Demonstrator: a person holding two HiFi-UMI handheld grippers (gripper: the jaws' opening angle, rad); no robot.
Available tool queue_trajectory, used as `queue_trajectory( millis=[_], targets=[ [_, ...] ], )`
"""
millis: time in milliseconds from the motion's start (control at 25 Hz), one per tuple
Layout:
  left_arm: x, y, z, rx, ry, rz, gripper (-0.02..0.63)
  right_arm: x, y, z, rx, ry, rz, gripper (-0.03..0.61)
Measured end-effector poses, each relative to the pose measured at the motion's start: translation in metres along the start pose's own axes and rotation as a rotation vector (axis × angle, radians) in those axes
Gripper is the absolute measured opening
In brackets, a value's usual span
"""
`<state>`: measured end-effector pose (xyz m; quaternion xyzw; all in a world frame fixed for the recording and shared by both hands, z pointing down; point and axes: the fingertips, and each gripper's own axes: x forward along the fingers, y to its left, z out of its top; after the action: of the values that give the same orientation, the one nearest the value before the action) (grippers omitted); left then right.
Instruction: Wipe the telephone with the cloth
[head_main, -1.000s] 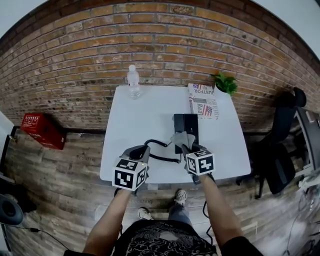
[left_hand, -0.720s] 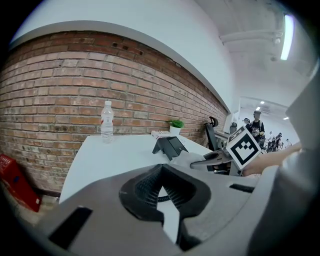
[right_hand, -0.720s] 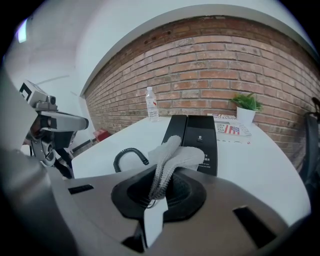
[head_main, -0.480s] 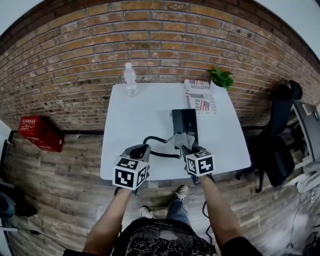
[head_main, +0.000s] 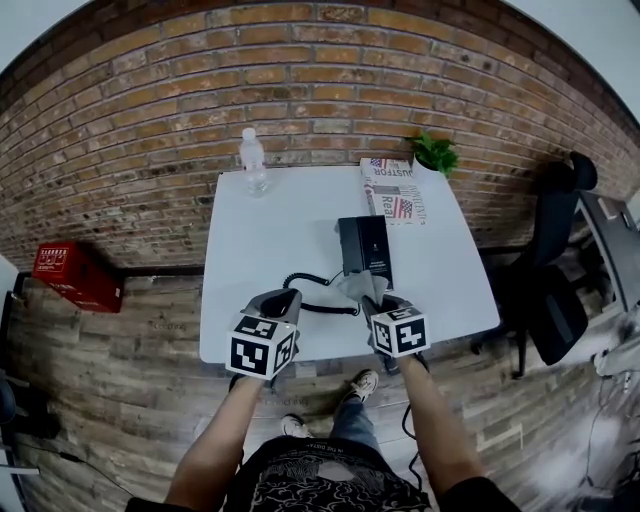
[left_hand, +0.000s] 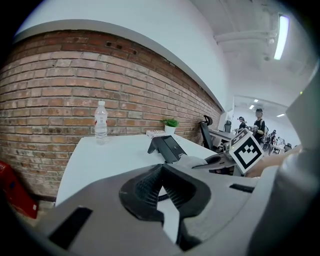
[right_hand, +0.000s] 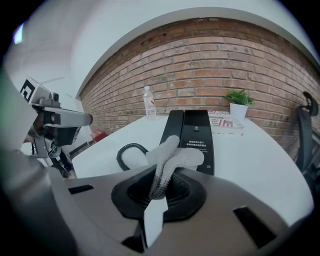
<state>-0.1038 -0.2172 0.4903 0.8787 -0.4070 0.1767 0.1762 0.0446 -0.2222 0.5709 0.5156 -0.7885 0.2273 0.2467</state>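
The black telephone (head_main: 364, 245) lies on the white table (head_main: 250, 260), its coiled cord (head_main: 308, 284) looping toward the near edge. My right gripper (head_main: 374, 298) is shut on a pale grey cloth (head_main: 360, 286), which sits at the phone's near end. In the right gripper view the cloth (right_hand: 172, 157) sticks up from the gripper's closed jaws (right_hand: 160, 186), just before the telephone (right_hand: 192, 134) and cord (right_hand: 126, 152). My left gripper (head_main: 284, 299) hovers left of it over the near table edge, shut with nothing in it (left_hand: 161, 189). In the left gripper view the telephone (left_hand: 167, 148) is ahead.
A water bottle (head_main: 252, 160) stands at the table's far left. A newspaper (head_main: 392, 190) and a small potted plant (head_main: 435, 152) are at the far right by the brick wall. A red box (head_main: 70, 272) is on the floor left, and an office chair (head_main: 556, 270) stands right.
The head view has drifted a little, shifting the table leftward in the picture. Both grippers keep about the same places, the right one still holding the cloth at the phone's near end.
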Motion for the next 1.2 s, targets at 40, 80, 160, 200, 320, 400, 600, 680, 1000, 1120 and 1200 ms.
queue_trajectory(
  millis=[40,80,160,200,320,400,600,680,1000,1120,1200],
  targets=[
    [0.0,0.0,0.001,0.001,-0.002,0.0,0.005,-0.002,-0.001,0.003,-0.001,-0.007,-0.002,0.011],
    [0.001,0.001,0.003,0.001,-0.004,0.001,0.005,-0.005,-0.002,0.007,-0.004,-0.015,-0.003,0.011],
    [0.002,0.001,0.006,0.0,-0.007,0.001,0.005,-0.01,-0.006,0.015,-0.011,-0.032,-0.007,0.011],
    [0.002,0.001,0.006,-0.001,-0.007,0.001,0.005,-0.012,-0.008,0.02,-0.015,-0.041,-0.01,0.011],
    [0.006,0.0,0.01,-0.007,-0.008,0.001,0.005,-0.02,-0.015,0.039,-0.027,-0.076,-0.018,0.011],
    [0.01,-0.001,0.012,-0.01,-0.007,0.0,0.005,-0.025,-0.021,0.053,-0.04,-0.096,-0.025,0.011],
    [0.024,-0.003,0.018,-0.019,-0.008,0.003,0.005,-0.032,-0.039,0.091,-0.081,-0.142,-0.031,0.011],
    [0.029,-0.002,0.021,-0.025,-0.01,0.01,0.005,-0.03,-0.048,0.105,-0.099,-0.151,-0.031,0.011],
    [0.052,0.015,0.036,-0.063,-0.022,0.061,0.005,-0.003,-0.074,0.148,-0.163,-0.147,-0.006,0.011],
    [0.058,0.023,0.041,-0.081,-0.026,0.08,0.005,0.01,-0.077,0.162,-0.186,-0.14,0.01,0.011],
    [0.061,0.027,0.042,-0.092,-0.028,0.093,0.005,0.019,-0.079,0.169,-0.201,-0.134,0.022,0.011]
  ],
)
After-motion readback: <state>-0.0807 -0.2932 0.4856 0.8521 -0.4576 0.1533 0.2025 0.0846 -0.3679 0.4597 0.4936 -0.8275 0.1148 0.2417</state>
